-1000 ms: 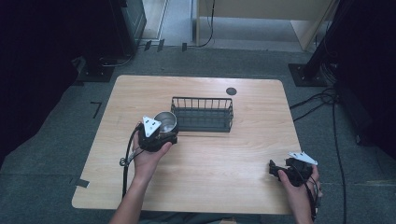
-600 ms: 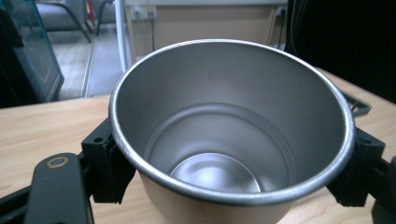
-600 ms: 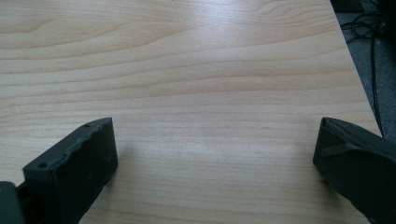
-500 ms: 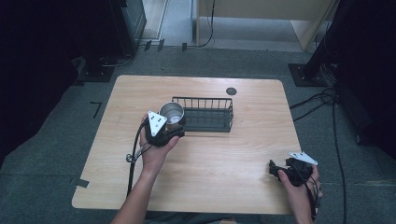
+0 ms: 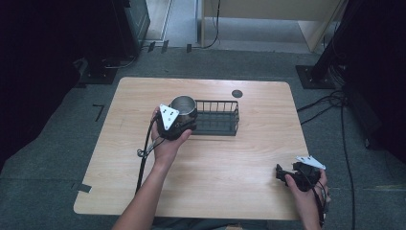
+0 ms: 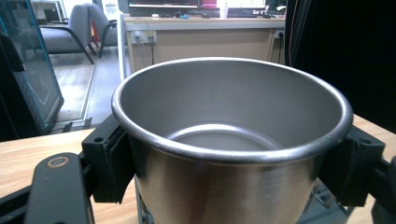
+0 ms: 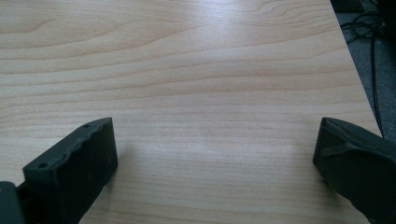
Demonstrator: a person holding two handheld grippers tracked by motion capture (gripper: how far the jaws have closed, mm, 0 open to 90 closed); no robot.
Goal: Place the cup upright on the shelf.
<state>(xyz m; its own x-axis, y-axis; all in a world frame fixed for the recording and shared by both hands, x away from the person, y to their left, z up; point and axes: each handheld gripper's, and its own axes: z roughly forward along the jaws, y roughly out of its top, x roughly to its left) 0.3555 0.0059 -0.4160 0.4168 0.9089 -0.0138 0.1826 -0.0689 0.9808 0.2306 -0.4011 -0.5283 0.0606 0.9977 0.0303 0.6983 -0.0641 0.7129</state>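
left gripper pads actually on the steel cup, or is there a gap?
Touching. In the left gripper view, the left gripper has both black pads pressed flat against the cup wall just under its rim, with no gap on either side.

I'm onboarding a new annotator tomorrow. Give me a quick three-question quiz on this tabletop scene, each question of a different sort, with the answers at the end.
1. True or false: the left gripper is clamped on the steel cup.
2. Multiple choice: where is the cup relative to the black wire basket? A) resting deep inside it at the right end; B) held at its left end; C) on the floor beside the table.
3. Short answer: what lies between the jaws of the right gripper?

Key
1. True; a pad presses on each side of the cup's wall.
2. B.
3. Nothing; its jaws stand wide apart over bare wooden table.
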